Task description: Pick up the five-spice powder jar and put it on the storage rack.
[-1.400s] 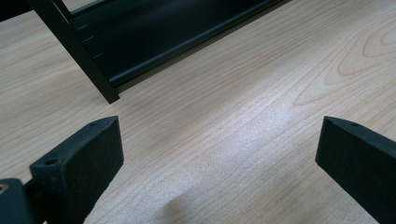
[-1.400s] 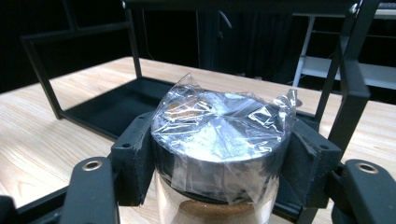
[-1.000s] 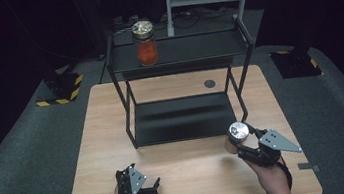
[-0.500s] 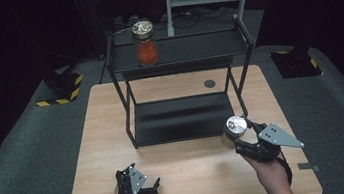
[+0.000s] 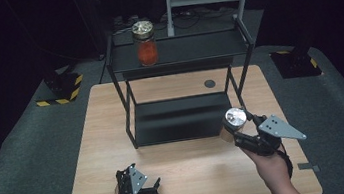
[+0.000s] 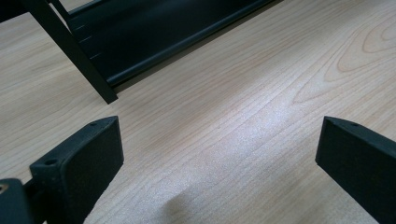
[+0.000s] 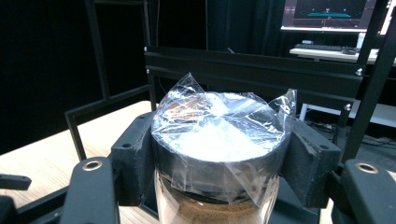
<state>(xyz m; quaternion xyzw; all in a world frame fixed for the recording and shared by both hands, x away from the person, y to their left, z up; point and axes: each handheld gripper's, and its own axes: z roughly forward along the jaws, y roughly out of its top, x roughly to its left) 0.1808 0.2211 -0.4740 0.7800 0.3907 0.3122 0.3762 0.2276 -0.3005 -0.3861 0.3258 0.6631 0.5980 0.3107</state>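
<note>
Right in front of the black shelf (image 5: 183,118), we hold a jar (image 7: 219,154) upright in our right gripper (image 5: 239,131) (the left gripper (image 5: 139,186) sits open, far off).

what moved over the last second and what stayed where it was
The right hand-held gripper, shut on the brown-filled glass jar with a plastic-wrapped silver lid, carried it a little forward and leftward toward the black metal two-tier shelf. Nothing was newly taken or let go. The open left hand-held gripper, the red-filled glass jar with a gold lid on the top tier, and the wooden table stayed put.
</note>
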